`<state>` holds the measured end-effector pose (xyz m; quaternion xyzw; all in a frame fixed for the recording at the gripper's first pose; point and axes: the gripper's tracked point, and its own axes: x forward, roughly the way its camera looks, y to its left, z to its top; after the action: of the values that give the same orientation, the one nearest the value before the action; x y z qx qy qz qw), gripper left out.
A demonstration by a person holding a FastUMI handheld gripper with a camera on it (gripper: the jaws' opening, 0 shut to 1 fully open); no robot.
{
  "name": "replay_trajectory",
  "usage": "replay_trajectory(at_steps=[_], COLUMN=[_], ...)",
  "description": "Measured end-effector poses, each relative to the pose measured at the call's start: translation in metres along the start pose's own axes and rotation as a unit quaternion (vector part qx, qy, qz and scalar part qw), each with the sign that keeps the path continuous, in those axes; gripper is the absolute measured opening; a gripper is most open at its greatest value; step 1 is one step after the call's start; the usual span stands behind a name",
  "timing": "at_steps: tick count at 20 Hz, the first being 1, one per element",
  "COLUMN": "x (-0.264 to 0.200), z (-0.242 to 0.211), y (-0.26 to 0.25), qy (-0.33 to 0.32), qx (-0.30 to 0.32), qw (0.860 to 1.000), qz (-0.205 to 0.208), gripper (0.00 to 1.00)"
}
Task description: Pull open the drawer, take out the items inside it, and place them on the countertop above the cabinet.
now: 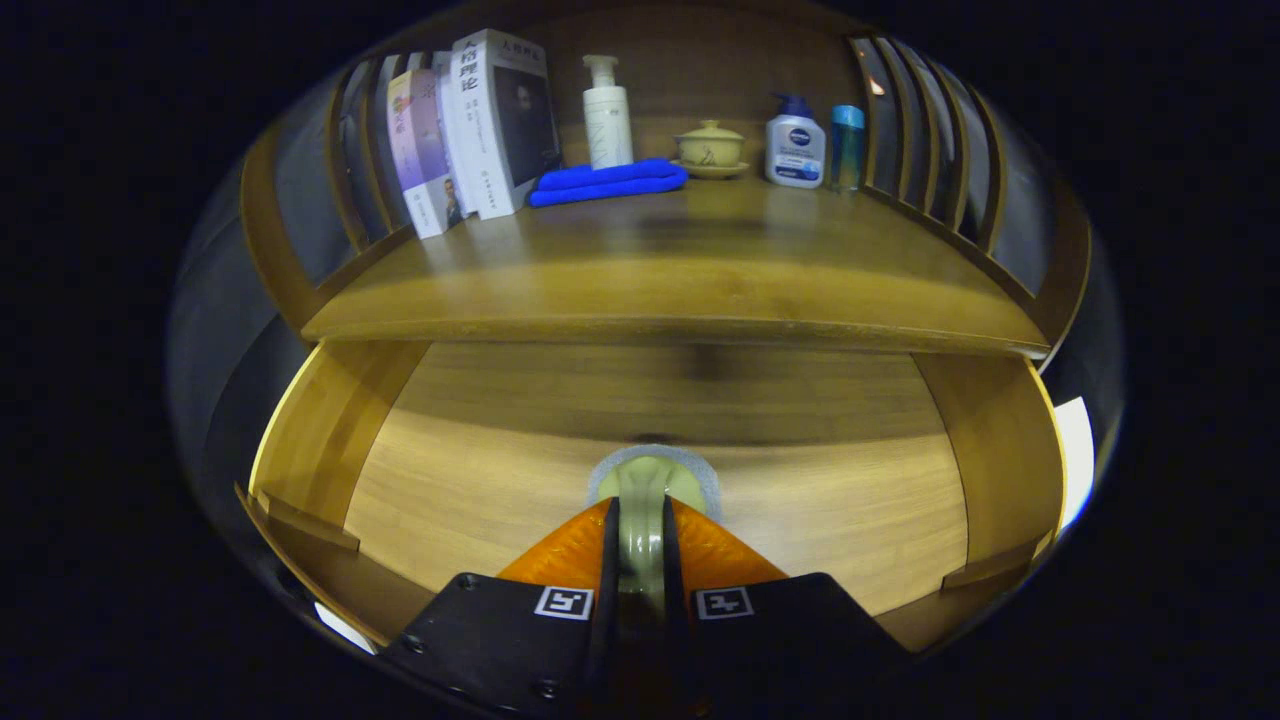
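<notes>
The gripper has its fingers pressed narrow on a pale green ceramic saucer, held edge-on between them over the open wooden drawer. Well beyond the fingers, the wooden bench carries upright books, a folded blue cloth and a green lidded teacup.

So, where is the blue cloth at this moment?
In the gripper view, the blue cloth lies folded on the countertop, between the books and the lidded cup, in front of the white pump bottle. It is well beyond the claw.
</notes>
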<state>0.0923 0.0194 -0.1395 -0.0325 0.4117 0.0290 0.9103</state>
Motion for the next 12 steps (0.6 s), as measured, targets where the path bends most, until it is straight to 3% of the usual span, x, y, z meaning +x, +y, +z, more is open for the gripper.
replay_trajectory(at_steps=[1, 12], x=[-0.005, -0.053], z=[0.009, 0.041], y=[-0.003, 0.013], qy=[-0.013, -0.104], qx=[-0.005, -0.024], qw=[1.0, 0.994], qz=[-0.007, 0.016], gripper=[0.12, 0.12])
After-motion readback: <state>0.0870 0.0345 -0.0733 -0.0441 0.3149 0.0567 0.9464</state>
